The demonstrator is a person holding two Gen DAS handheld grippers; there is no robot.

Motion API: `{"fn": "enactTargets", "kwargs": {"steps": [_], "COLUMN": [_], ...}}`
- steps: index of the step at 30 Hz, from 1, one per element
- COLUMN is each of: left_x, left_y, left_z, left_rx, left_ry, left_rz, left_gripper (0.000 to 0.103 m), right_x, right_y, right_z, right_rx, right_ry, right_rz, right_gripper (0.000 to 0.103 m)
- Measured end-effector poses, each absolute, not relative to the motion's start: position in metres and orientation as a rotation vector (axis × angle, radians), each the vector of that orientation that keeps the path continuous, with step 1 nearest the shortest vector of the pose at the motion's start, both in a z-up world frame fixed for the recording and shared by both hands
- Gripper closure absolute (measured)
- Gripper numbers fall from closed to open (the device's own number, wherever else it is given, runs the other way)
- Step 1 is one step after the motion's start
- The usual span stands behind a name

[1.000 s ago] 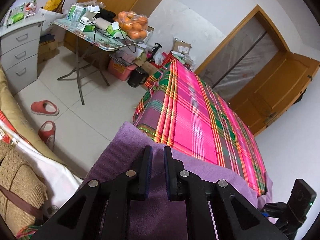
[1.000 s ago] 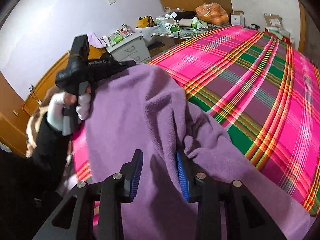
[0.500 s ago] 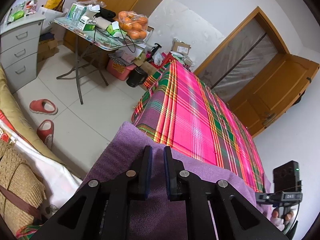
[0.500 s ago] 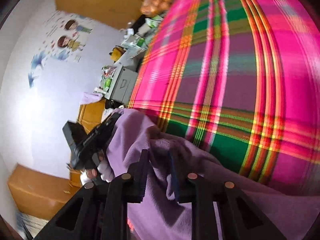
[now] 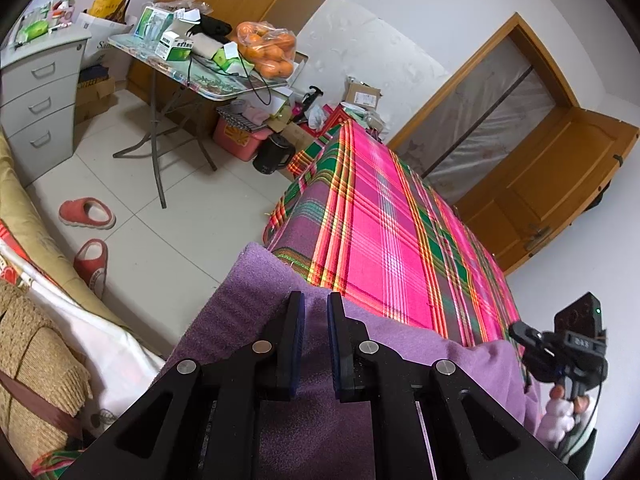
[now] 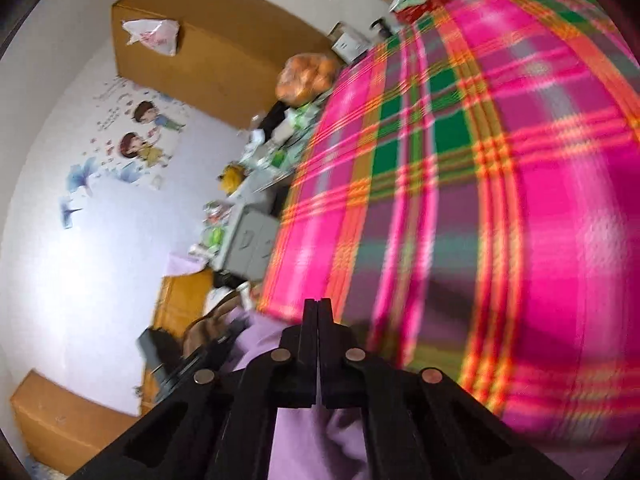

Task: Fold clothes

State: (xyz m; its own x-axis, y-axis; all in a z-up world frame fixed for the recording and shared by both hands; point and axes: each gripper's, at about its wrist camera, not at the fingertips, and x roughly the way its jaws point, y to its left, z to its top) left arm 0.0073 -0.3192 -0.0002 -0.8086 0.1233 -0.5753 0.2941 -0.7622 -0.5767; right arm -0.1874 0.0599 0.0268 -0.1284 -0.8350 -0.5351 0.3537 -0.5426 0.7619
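A purple fleece garment (image 5: 256, 292) is held up at the near end of a bed with a pink plaid cover (image 5: 384, 240). My left gripper (image 5: 316, 312) is shut on a fold of the garment, with cloth between its narrow-set fingers. My right gripper (image 6: 317, 312) is shut tight on another part of the purple garment (image 6: 316, 440), which hangs under it. The right wrist view is blurred by motion. The right gripper's body shows at the far right of the left wrist view (image 5: 568, 344), and the left gripper's body shows dimly in the right wrist view (image 6: 180, 360).
A folding table (image 5: 208, 80) with boxes and a bag of oranges (image 5: 268, 52) stands on the tiled floor. A grey drawer unit (image 5: 40, 96), red slippers (image 5: 86, 216), a black kettle (image 5: 274, 156) and a wooden door (image 5: 560, 184) surround the bed.
My right gripper has closed fully on the purple garment and swung up and away over the bed. My left gripper keeps its hold and has barely moved.
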Motion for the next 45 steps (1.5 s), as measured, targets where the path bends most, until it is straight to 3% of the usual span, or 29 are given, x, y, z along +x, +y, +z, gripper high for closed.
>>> {"fn": "enactTargets", "kwargs": {"steps": [6,8,9,22,32,45], "left_x": [0.007,0.007,0.007,0.004,0.004,0.004], "left_y": [-0.32,-0.321,-0.321,-0.321,-0.321,-0.321], "left_z": [0.0,0.0,0.0,0.0,0.0,0.001], "left_rx": [0.931,0.931,0.931,0.931,0.933,0.935], "left_ry": [1.045,1.046,1.047,1.049,1.047,1.046], "left_rz": [-2.705,-2.705,-2.705,-2.704,-2.703,-2.701], "left_gripper": [0.092,0.092,0.092,0.092,0.092,0.092], "right_x": [-0.191,-0.186,-0.182,-0.109,-0.155,-0.12], "right_y": [0.064,0.06,0.056,0.037,0.076,0.019], "right_z": [0.025,0.025,0.024,0.032,0.015,0.022], "right_rx": [1.304,1.305,1.31,1.193,1.271,1.199], "right_ry": [-0.56,-0.506,-0.486,-0.025,-0.334,-0.034], "right_rz": [-1.728,-1.688,-1.678,-1.59,-1.672,-1.754], "right_gripper": [0.098,0.078,0.076,0.076,0.077,0.077]}}
